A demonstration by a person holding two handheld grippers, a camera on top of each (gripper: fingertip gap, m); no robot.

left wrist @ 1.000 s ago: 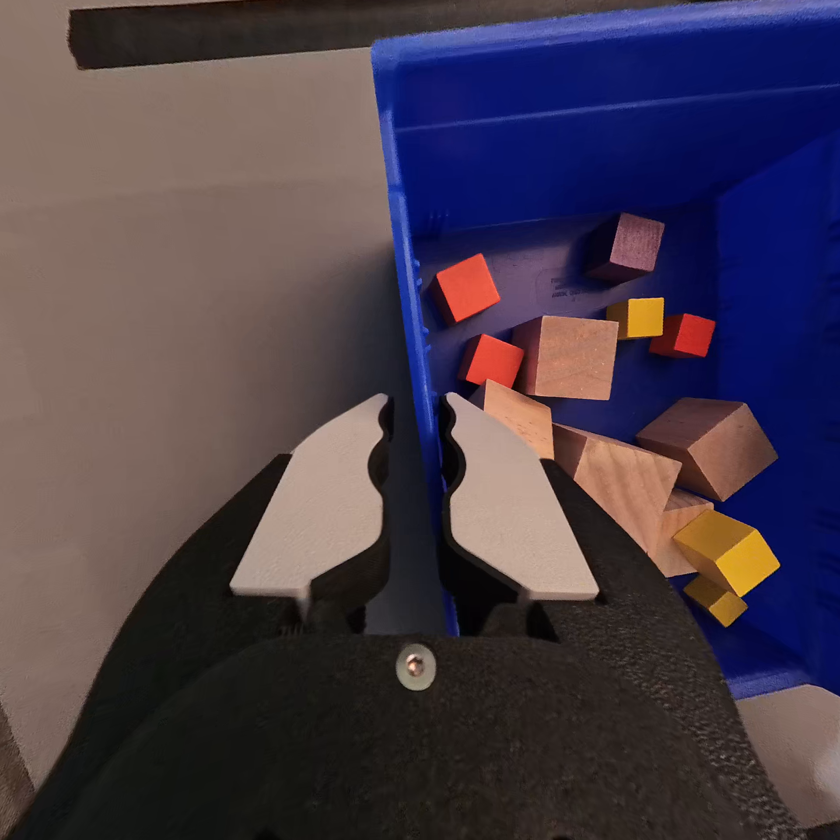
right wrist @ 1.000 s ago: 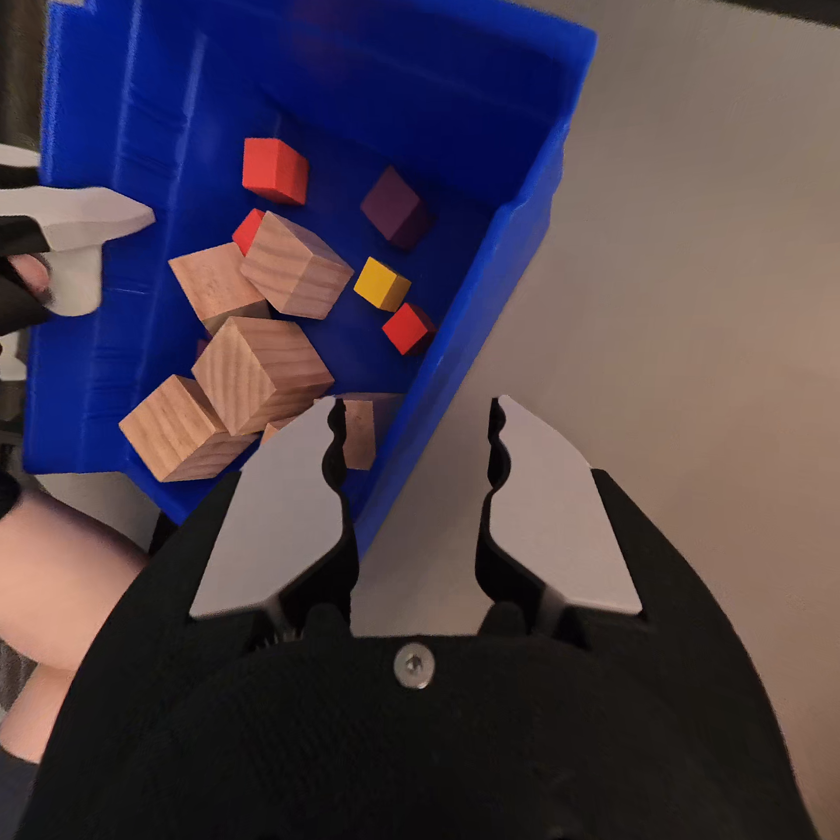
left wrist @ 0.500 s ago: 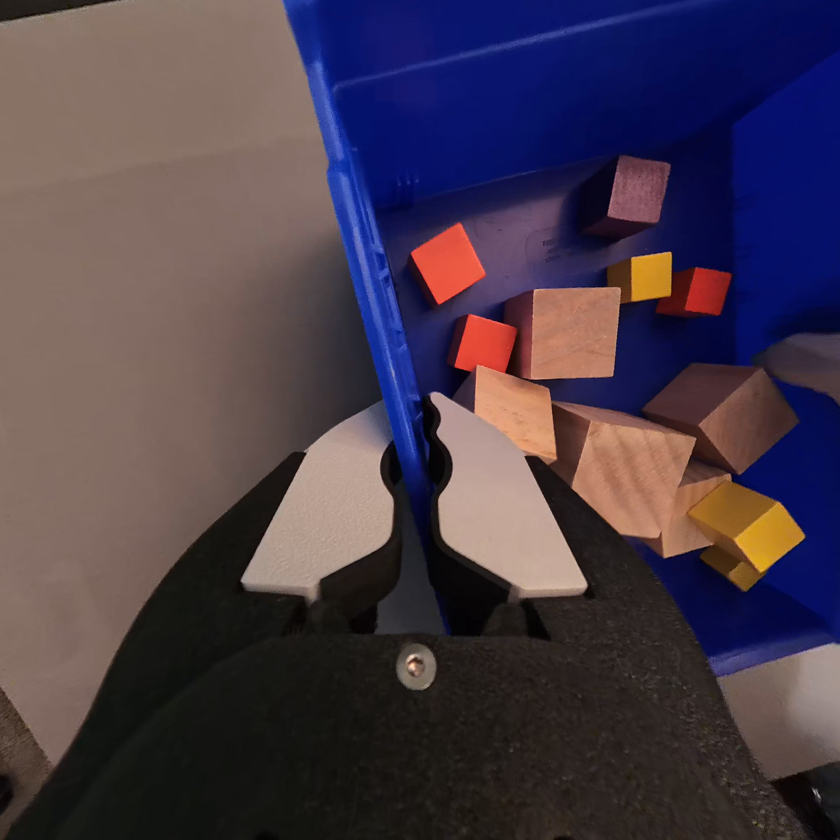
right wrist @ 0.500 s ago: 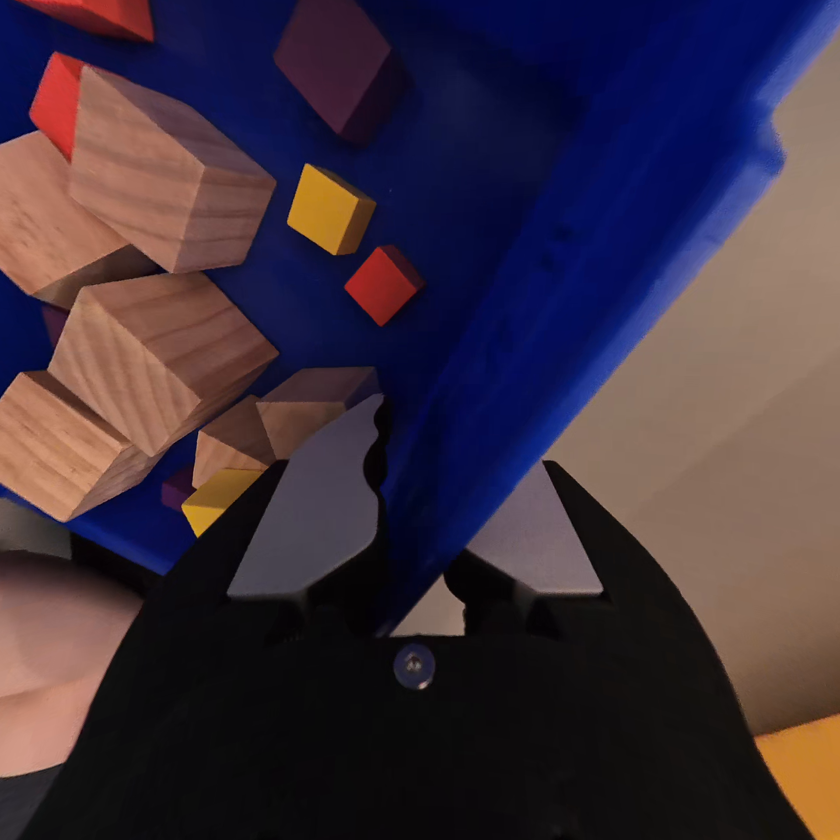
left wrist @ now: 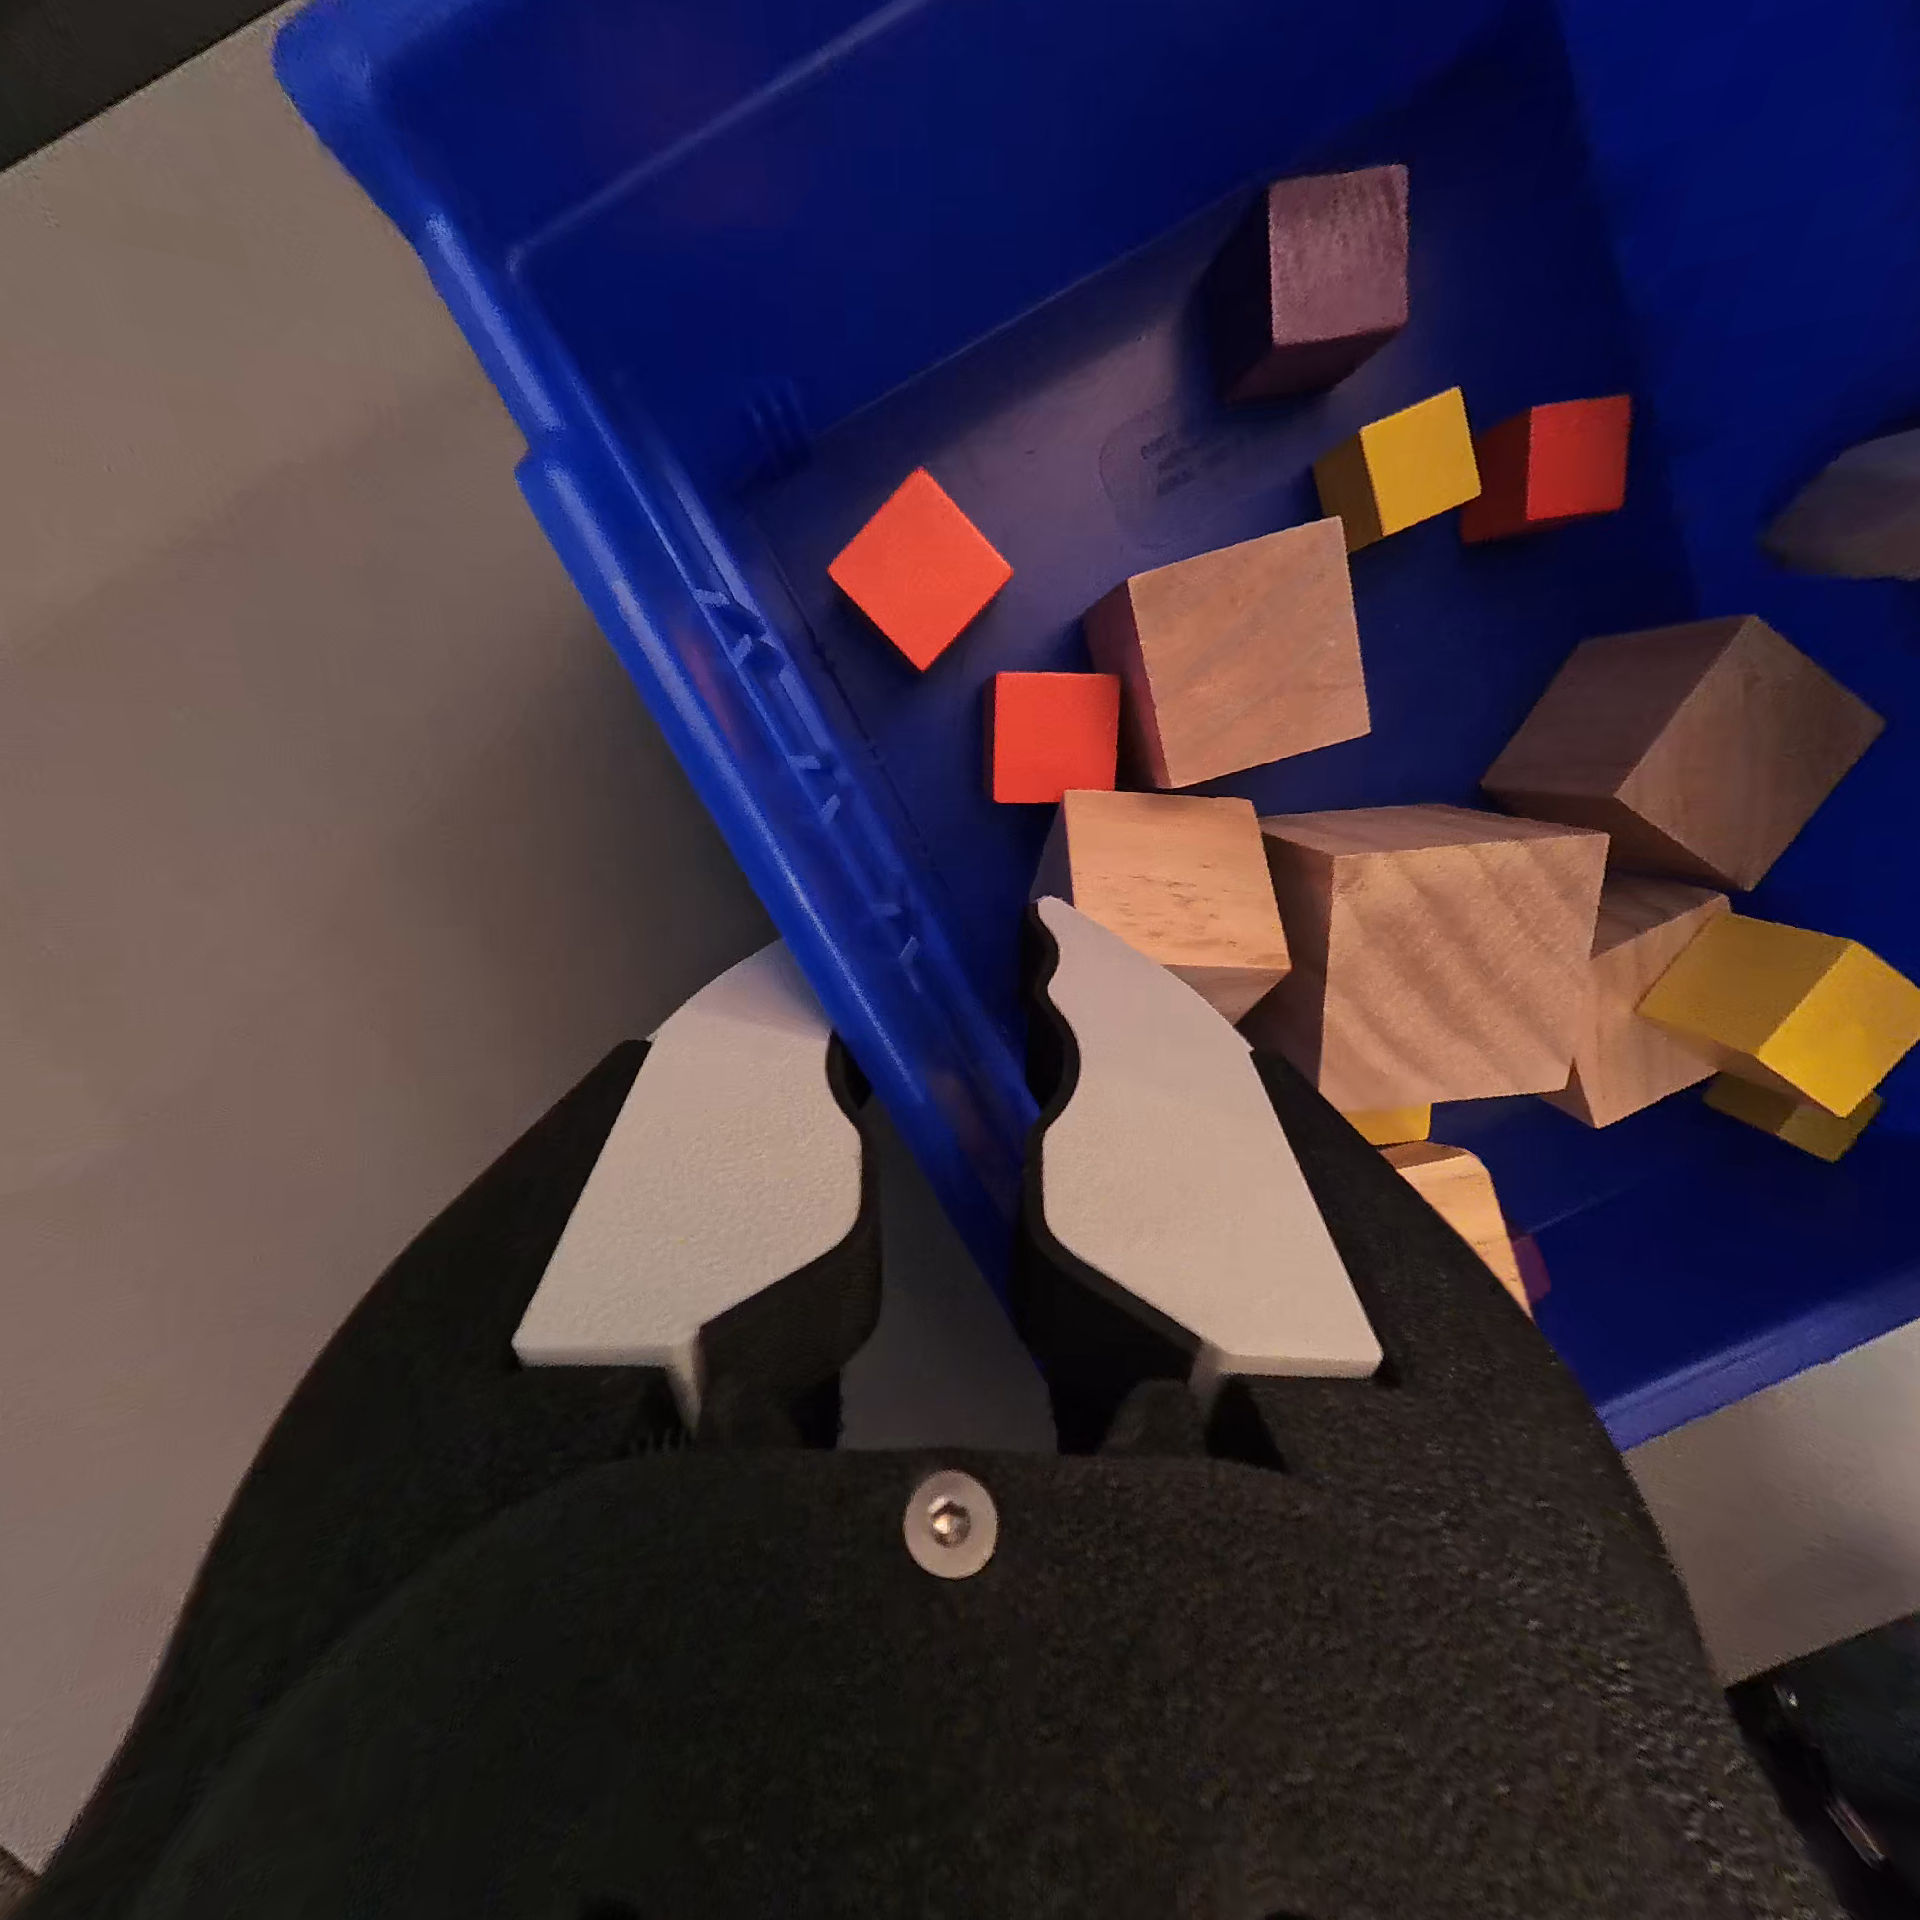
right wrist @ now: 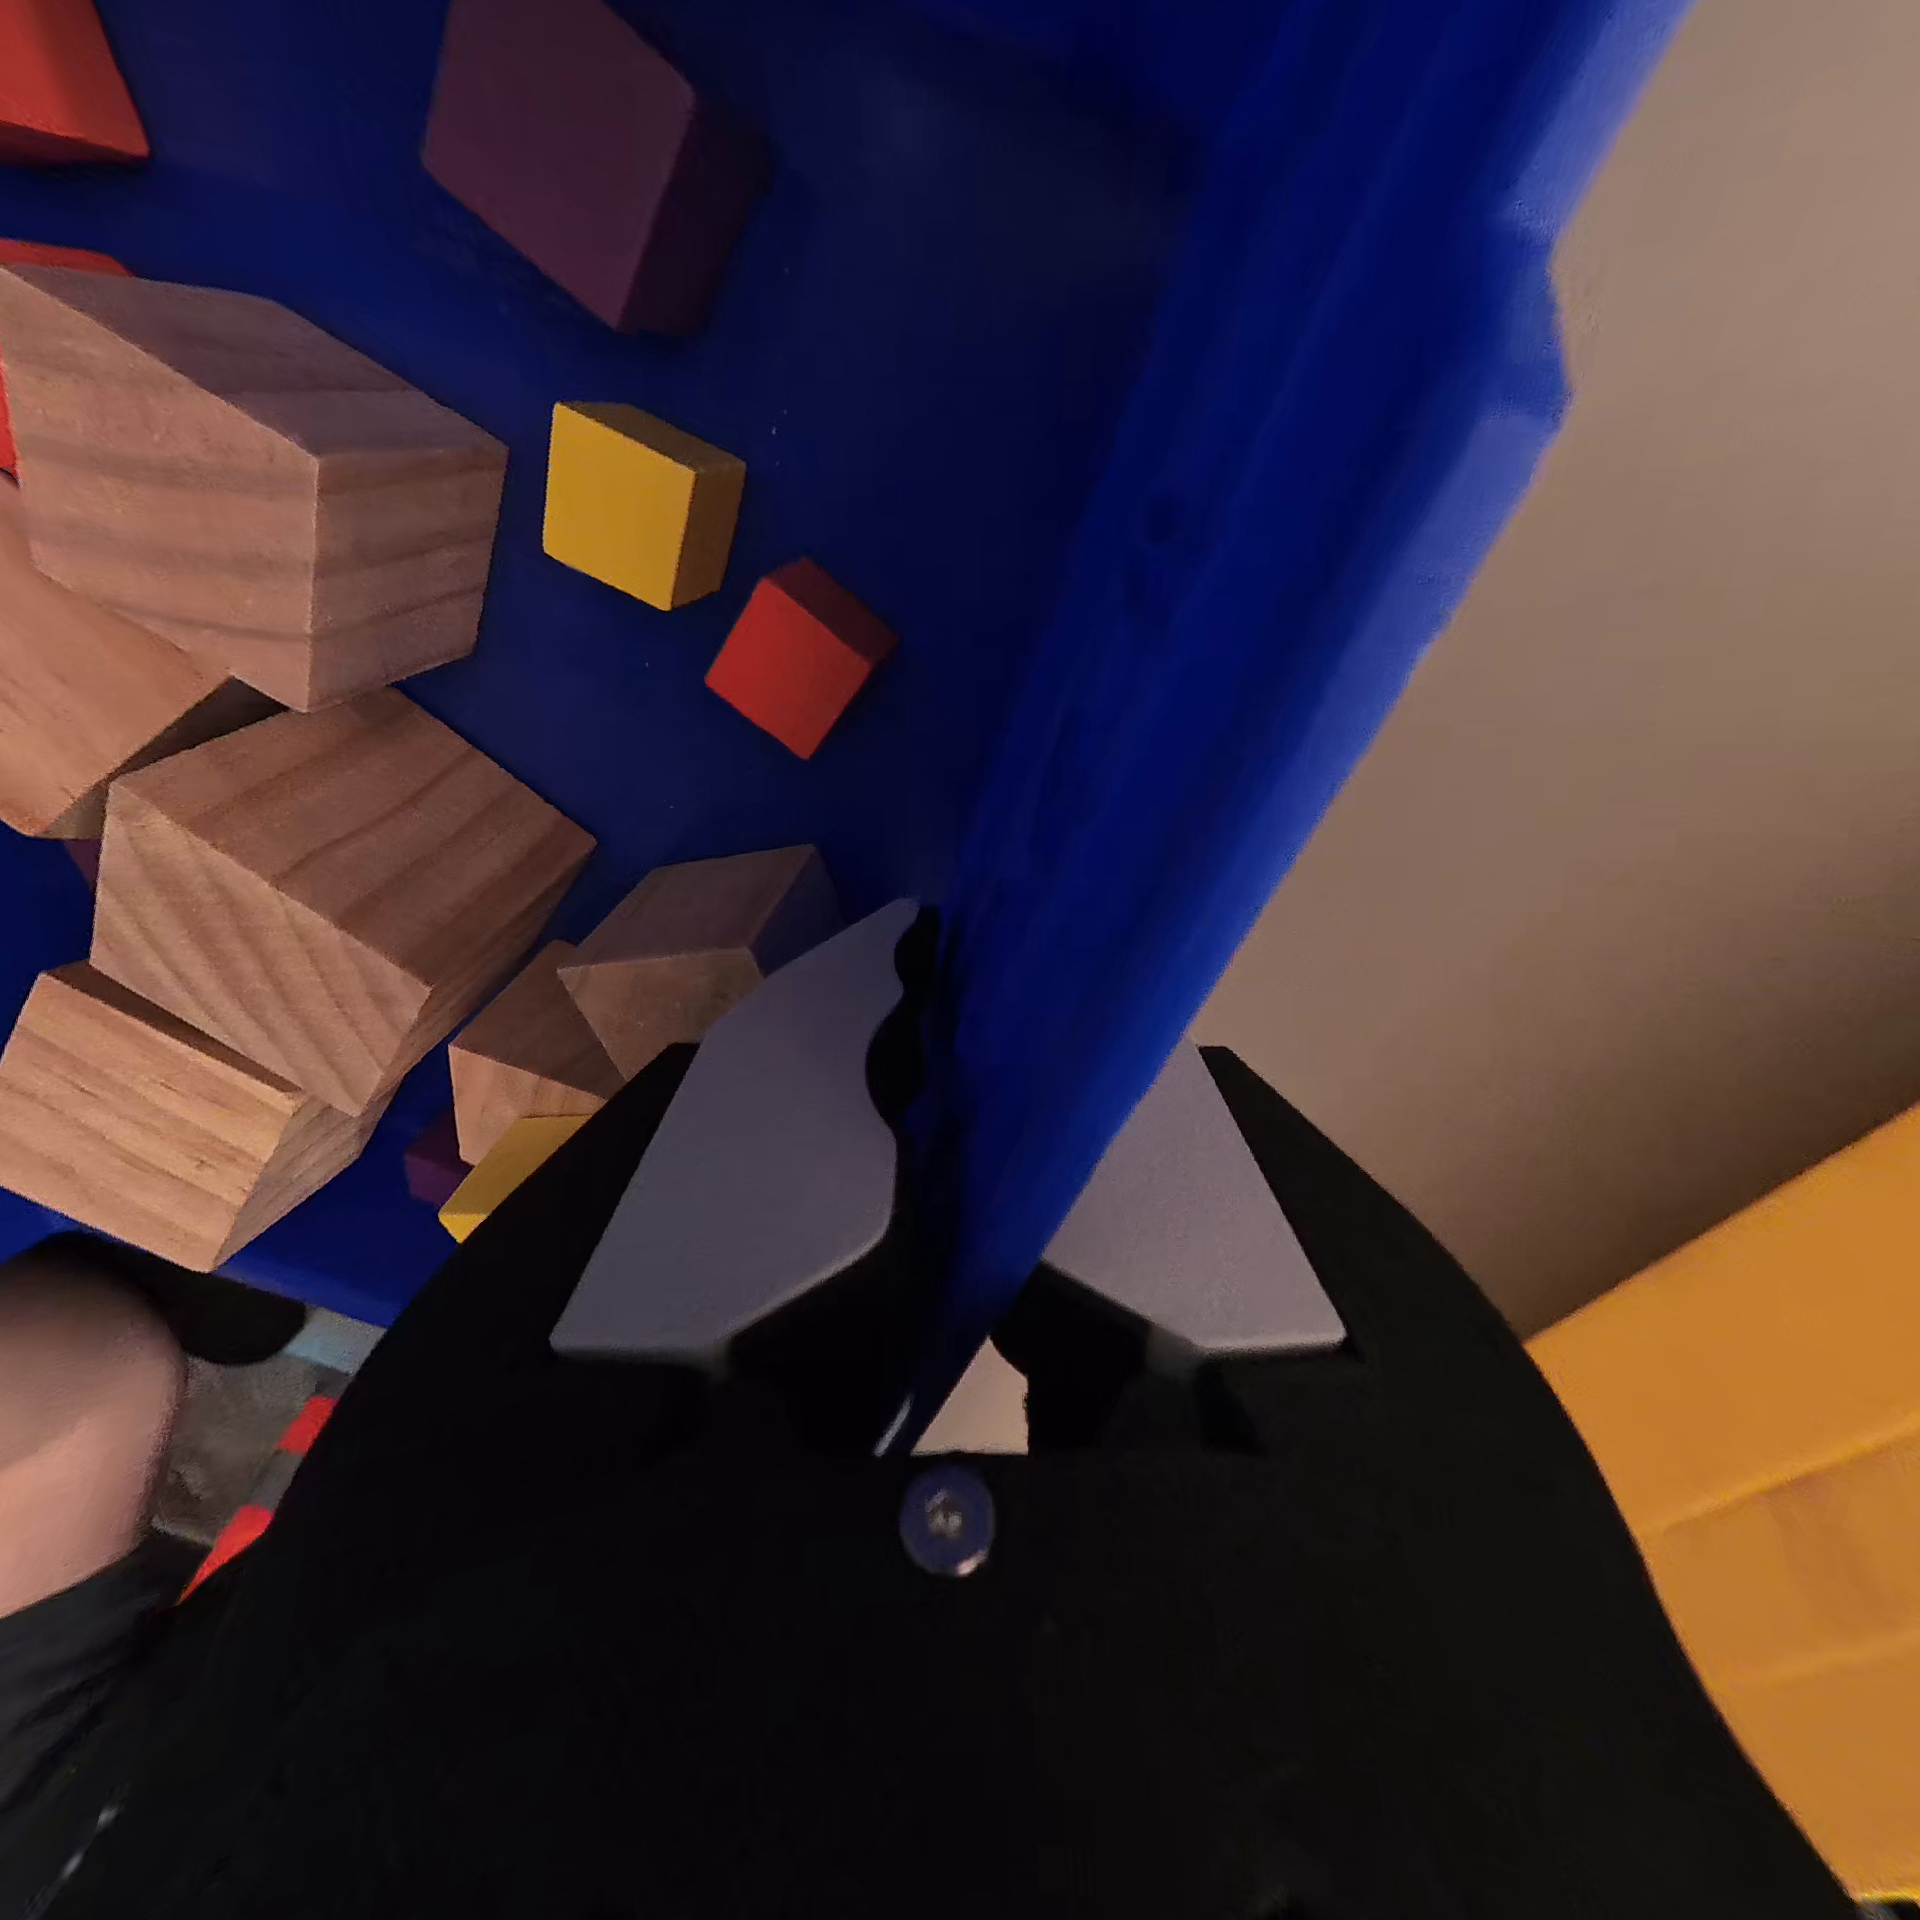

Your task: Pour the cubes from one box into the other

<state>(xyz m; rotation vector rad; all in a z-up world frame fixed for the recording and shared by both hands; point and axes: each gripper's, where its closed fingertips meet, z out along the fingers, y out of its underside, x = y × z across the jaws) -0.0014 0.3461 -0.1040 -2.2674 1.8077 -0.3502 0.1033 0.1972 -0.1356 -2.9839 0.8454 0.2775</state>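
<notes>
A blue box holds several cubes: plain wooden ones, red, yellow and purple. My left gripper straddles the box's left wall. One finger is inside, the other outside, and they stand apart and slack around the wall. My right gripper is shut on the opposite wall of the blue box. Its inner finger lies against the wall; the outer one is mostly hidden. Wooden, yellow, red and purple cubes show inside.
An orange-yellow box lies at the lower right, close to my right gripper. A person's hand is at the lower left. The beige table lies left of the blue box. A dark object sits at the bottom right corner.
My right gripper moved onto the box's wall and closed on it. My left fingers pinched the other wall, then spread again. The box has turned in the left view and the cubes shifted slightly.
</notes>
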